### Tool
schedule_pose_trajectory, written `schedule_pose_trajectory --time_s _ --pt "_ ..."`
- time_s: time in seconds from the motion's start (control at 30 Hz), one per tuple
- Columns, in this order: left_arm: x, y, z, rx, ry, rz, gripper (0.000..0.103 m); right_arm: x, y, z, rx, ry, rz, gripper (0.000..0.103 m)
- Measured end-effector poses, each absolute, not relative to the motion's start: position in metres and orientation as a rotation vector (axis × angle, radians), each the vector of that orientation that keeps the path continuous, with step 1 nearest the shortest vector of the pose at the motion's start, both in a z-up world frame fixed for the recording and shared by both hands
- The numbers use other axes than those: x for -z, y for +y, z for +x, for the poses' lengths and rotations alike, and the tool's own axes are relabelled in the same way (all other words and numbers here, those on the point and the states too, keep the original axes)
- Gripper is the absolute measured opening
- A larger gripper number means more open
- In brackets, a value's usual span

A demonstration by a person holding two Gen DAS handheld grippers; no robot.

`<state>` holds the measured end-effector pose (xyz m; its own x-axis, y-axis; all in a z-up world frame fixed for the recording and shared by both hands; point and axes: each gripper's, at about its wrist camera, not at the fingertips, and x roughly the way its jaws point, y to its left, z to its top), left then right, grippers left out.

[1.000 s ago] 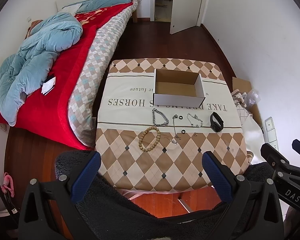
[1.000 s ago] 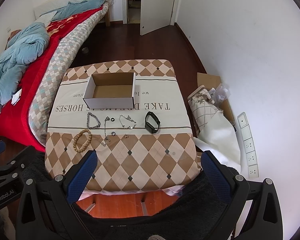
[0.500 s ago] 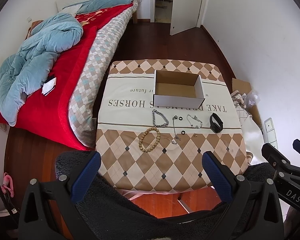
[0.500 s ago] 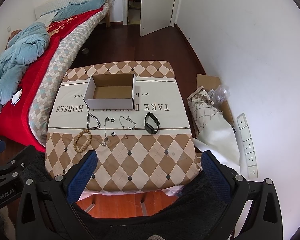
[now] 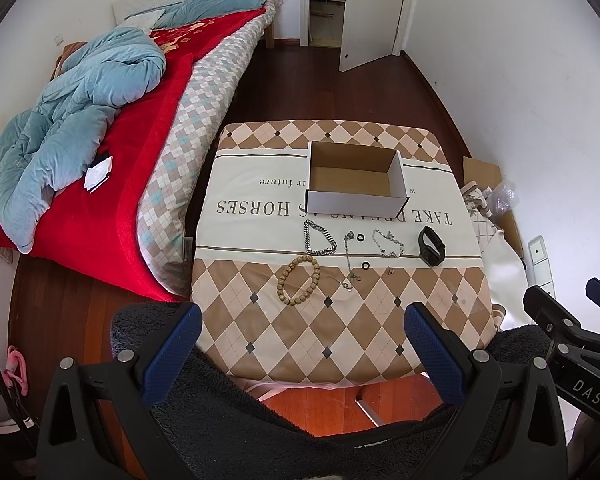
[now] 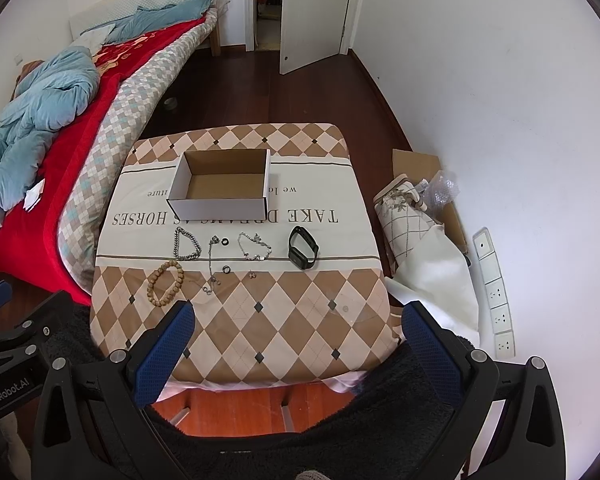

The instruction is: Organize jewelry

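The left gripper (image 5: 300, 344) and the right gripper (image 6: 296, 340) both stood wide open and held nothing, each hovering short of the near edge of the bench (image 5: 340, 320), well apart from the jewelry. One box (image 5: 356, 180), white outside and brown inside, sat open-topped on the far half of the bench's checked cloth. In front of it lay a loose row of pieces, none touching the box. Counted from the left: one bead bracelet (image 5: 299, 281) nearest the grippers, one heavy silver chain (image 5: 319, 238), one thin necklace (image 5: 350, 260) trailing toward the near side, two small dark rings (image 5: 360, 237) (image 5: 366, 265), one fine silver bracelet (image 5: 388, 243), one tiny piece (image 5: 390, 270) too small to make out, and one black band (image 5: 432, 246) at the right end. The bead bracelet lay just beside the heavy chain; the band lay apart from the rest. One bed (image 5: 120, 140) with a red cover and a blue quilt (image 5: 72, 120) stood to the left of the bench. In the right view the black band (image 6: 303, 247) sat right of the box (image 6: 220, 184).
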<state>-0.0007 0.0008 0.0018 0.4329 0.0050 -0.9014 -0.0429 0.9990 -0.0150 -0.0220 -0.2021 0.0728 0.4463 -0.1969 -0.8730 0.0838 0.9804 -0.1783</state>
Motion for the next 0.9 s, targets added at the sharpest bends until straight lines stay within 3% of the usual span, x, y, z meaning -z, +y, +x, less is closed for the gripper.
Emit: schedule_pose_trajectory --time_s 0.9 --pt "-0.0024 0.0011 -0.0011 -0.029 1.120 -0.038 0.103 -0.0750 -0.2010 -0.0232 0.175 1.089 -0.116 0.103"
